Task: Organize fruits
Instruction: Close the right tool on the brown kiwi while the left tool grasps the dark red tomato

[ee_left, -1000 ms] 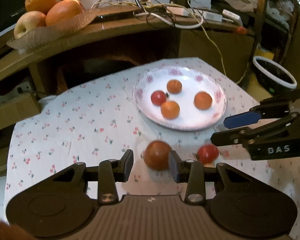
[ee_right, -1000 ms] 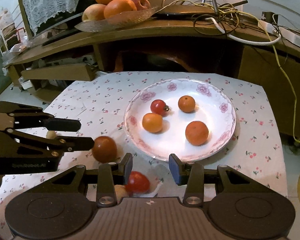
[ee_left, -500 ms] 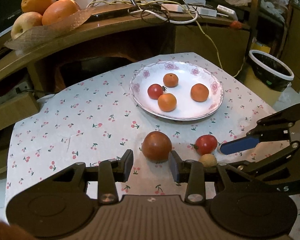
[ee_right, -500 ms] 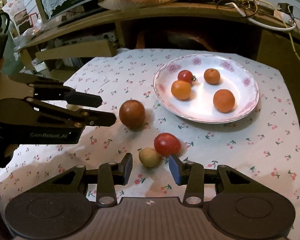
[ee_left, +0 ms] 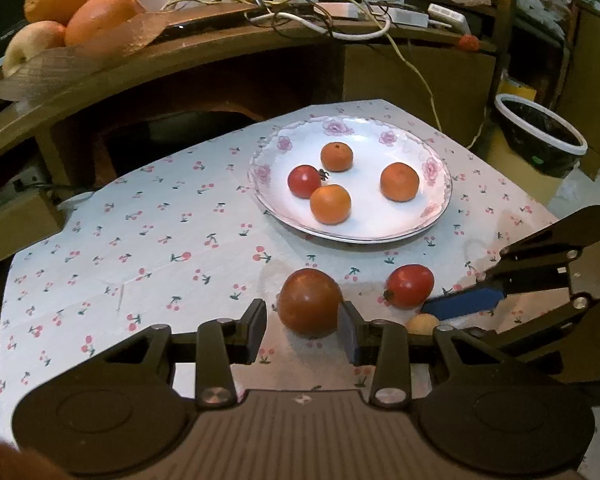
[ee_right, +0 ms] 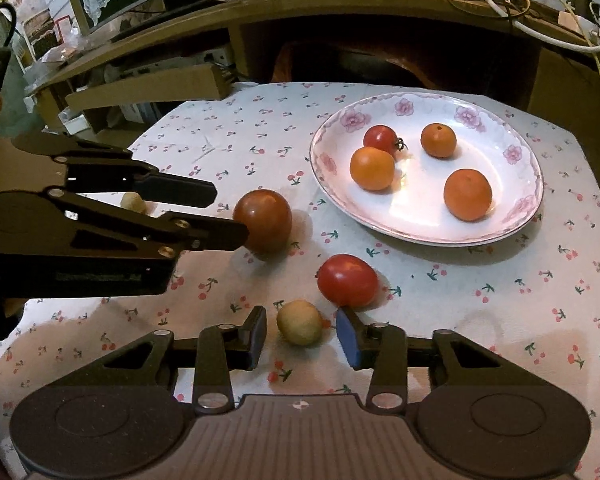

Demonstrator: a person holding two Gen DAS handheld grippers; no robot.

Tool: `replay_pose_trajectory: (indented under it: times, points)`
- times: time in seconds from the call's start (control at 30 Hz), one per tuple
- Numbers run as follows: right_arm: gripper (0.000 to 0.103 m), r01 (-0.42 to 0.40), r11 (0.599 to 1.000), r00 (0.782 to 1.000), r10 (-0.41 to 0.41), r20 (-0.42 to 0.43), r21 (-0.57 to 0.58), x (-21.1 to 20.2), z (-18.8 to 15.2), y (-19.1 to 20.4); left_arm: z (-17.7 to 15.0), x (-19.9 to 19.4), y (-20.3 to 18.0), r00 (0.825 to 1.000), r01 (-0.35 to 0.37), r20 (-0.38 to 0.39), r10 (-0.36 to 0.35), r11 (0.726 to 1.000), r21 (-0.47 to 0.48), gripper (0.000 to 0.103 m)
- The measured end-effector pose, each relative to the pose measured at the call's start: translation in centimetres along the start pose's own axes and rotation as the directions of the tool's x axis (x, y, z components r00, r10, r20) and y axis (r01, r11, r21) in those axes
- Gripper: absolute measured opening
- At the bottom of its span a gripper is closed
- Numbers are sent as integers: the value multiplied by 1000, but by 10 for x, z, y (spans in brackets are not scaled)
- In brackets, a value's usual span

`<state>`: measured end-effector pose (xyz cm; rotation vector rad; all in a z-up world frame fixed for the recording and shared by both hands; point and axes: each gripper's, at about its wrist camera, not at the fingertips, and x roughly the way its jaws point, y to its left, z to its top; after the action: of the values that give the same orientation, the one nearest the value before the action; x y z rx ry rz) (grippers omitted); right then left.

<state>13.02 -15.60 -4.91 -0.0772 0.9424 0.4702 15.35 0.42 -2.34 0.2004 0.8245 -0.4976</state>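
Left wrist view: left tongs (ee_left: 303, 330) spread wide, gripping nothing; dark brown-red fruit (ee_left: 309, 302) sits btwn the tips on the desk (ee_left: 140, 248), touching the right tip. Plate (ee_left: 440, 184) beyond w/ four small fruits.

Right wrist view: right tongs (ee_right: 302, 334) also released; small yellow fruit (ee_right: 299, 322) lies btwn them, red tomato (ee_right: 348, 280) just beyond the right tip.

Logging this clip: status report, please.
Left gripper open around brown tomato. Right gripper open at small yellow fruit. Red tomato beside. Plate reachable.
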Motion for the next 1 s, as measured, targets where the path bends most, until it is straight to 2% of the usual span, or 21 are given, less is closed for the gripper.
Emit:
replay_pose_trajectory:
  times: [0.07,0.1,0.27,0.67,0.83,1.0]
  points:
    - [26,0,1000,1000,0,-1,-5,0,0,-1,1,5,-3,1000,1,1,-1,1000,11,44]
    - [25,-13,1000,1000,13,-6,0,0,1,-2,2,7,-4,1000,5,4,-5,1000,13,46]
    - [25,-17,1000,1000,17,-9,-9,-2,-1,-3,5,19,-6,1000,23,-5,-23,1000,6,49]
    - [25,-4,999,1000,5,-20,42,-15,-7,-21,10,35,-8,1000,-5,-26,4,999,-38,46]
    - [25,11,999,1000,-11,-17,45,-21,-11,-26,10,32,-12,999,-12,-39,11,1000,-25,46]
    - [25,34,998,999,-33,-10,50,-28,-12,-33,-1,12,-18,998,-21,-61,20,1000,-15,46]
